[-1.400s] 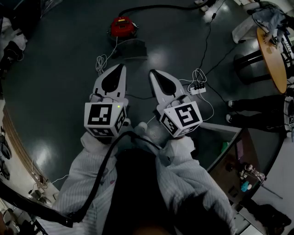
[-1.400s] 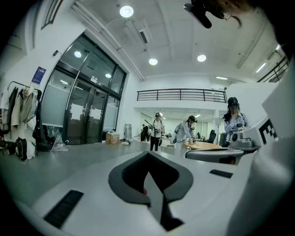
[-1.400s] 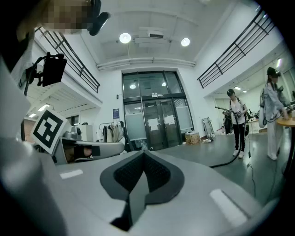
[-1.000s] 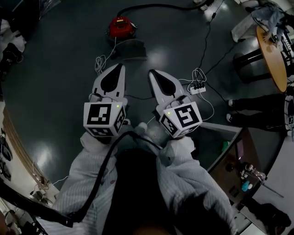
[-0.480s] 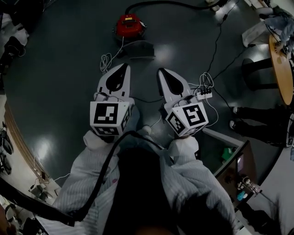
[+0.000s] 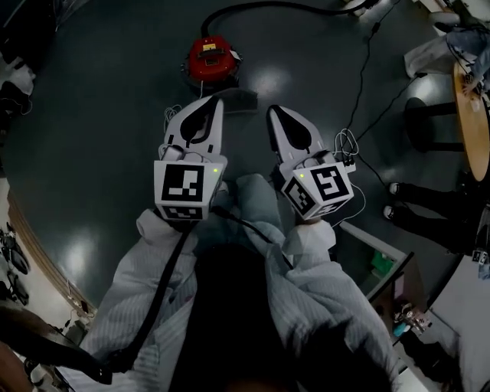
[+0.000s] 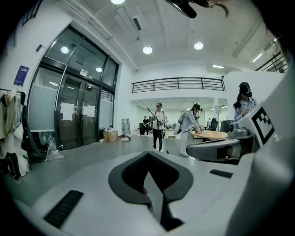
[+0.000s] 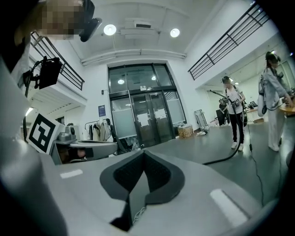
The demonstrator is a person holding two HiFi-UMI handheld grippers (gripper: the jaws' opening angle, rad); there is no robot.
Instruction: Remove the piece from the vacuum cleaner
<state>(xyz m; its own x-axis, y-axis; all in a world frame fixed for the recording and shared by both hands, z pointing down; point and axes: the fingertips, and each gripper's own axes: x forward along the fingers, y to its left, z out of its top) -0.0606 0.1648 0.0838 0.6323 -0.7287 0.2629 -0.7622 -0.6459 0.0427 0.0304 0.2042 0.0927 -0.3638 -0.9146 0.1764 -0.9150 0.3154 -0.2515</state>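
A red vacuum cleaner [image 6: 210,57] sits on the dark floor at the top of the head view, with its black hose [image 6: 260,6] curving off to the right. A dark flat piece [image 6: 236,98] lies just in front of it, partly hidden by the tip of my left gripper [image 6: 213,101]. My right gripper [image 6: 274,112] is held beside it, a little to the right of the piece. Both are raised above the floor, shut, with nothing between the jaws. The left gripper [image 7: 148,154] and the right gripper [image 8: 144,153] views look out across the hall, not at the vacuum.
A coiled white cable [image 6: 171,115] lies left of the piece, and more cables [image 6: 351,142] run on the right. A round wooden table [image 6: 473,115] and a person's legs [image 6: 425,207] are at the right edge. Several people [image 7: 159,124] stand far off.
The view has moved toward the vacuum cleaner. Both grippers are now closer to it, and the left tip overlaps the dark piece. Both stay shut.
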